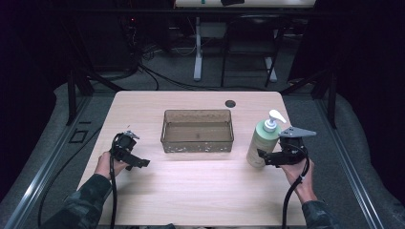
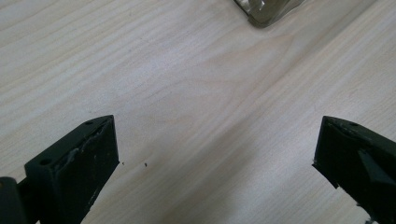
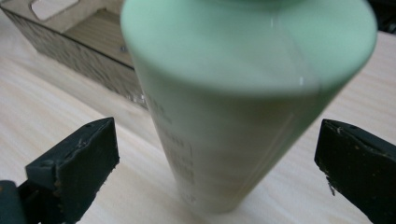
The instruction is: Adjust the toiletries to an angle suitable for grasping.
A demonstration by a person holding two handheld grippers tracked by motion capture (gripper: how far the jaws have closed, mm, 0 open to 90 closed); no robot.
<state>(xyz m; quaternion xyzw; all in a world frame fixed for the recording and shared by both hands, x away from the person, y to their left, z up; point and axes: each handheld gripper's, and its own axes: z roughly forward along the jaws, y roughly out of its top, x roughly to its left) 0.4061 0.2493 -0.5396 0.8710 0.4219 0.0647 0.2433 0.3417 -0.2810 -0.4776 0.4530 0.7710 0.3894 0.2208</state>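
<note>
A pale green pump bottle (image 1: 262,138) with a white pump head stands upright on the wooden table (image 1: 191,191), right of a clear brownish plastic bin (image 1: 197,131). My right gripper (image 1: 267,157) is open at the bottle's lower right side. In the right gripper view the bottle (image 3: 233,102) stands between the two black jaws, which are spread wide and apart from it. My left gripper (image 1: 138,162) rests low over the table at the left, open, with bare wood between its jaws (image 2: 215,154).
The bin (image 3: 79,42) sits at the table's centre and looks empty; its corner (image 2: 266,11) lies beyond the left gripper. A round cable hole (image 1: 230,103) is near the far edge. Desk legs and cables stand on the floor behind.
</note>
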